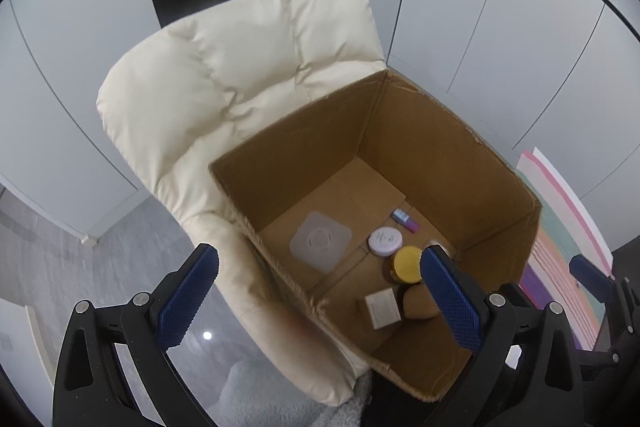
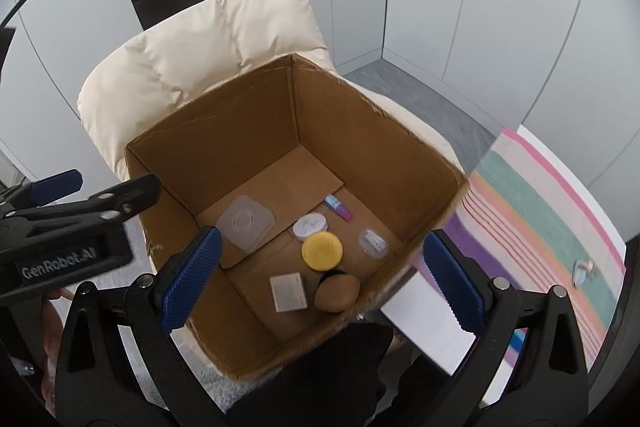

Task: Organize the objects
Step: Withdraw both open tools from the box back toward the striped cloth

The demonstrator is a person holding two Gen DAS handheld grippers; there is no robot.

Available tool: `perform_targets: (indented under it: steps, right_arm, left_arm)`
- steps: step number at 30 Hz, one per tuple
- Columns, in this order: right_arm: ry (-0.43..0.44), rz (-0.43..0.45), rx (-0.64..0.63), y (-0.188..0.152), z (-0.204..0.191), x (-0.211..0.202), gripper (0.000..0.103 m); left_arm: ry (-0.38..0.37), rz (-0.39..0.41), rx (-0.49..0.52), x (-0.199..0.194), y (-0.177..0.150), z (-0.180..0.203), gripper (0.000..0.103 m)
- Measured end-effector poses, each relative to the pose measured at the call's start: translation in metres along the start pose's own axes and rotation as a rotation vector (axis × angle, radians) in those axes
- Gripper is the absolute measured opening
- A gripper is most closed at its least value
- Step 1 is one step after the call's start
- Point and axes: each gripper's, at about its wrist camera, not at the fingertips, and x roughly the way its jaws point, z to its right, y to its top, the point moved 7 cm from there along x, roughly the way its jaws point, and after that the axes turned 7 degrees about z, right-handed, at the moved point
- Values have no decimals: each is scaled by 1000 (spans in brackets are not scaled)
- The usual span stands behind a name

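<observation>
An open cardboard box [image 1: 420, 131] [image 2: 360, 131] stands on a cream padded chair [image 1: 224, 67] [image 2: 200, 39]. Inside lie a clear square lid [image 2: 246, 223] [image 1: 320, 241], a white round tin [image 2: 310, 225] [image 1: 385, 241], a yellow-lidded jar [image 2: 322, 250] [image 1: 407, 263], a white card box [image 2: 289, 293] [image 1: 382, 307], a brown egg-shaped thing [image 2: 336, 293] [image 1: 418, 301], a small clear case [image 2: 373, 243] and a blue-and-purple tube [image 2: 338, 207] [image 1: 405, 219]. My left gripper [image 1: 316, 291] is open and empty above the box's near left corner. My right gripper [image 2: 320, 283] is open and empty above the box.
A striped pastel mat [image 2: 552, 211] [image 1: 560, 247] lies to the right of the box, with a small clear object [image 2: 582, 271] on it. Grey wall panels [image 1: 480, 7] stand behind the chair. The left gripper's body [image 2: 72, 227] shows at the left of the right wrist view.
</observation>
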Motion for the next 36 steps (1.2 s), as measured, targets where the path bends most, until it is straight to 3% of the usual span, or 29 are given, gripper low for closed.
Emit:
perform_targets:
  steps: [9, 13, 16, 19, 25, 36]
  right_arm:
    - [-54, -74, 28, -59, 11, -36, 102]
    - [-36, -91, 63, -84, 10, -57, 102]
    - [-4, -94, 88, -96, 7, -70, 102]
    - [-28, -79, 71, -98, 7, -76, 102]
    - [-66, -48, 122, -94, 26, -90, 102]
    - [-223, -22, 307, -122, 119, -136, 102]
  left_arm:
    - [-27, -45, 28, -17, -53, -2, 102]
    - [-31, -67, 69, -29, -78, 0, 102]
    - [-25, -58, 87, -34, -80, 4, 102]
    - [-33, -30, 103, -41, -74, 12, 102]
    - [-85, -3, 158, -50, -69, 43, 102]
    - [-204, -13, 324, -61, -88, 136, 102]
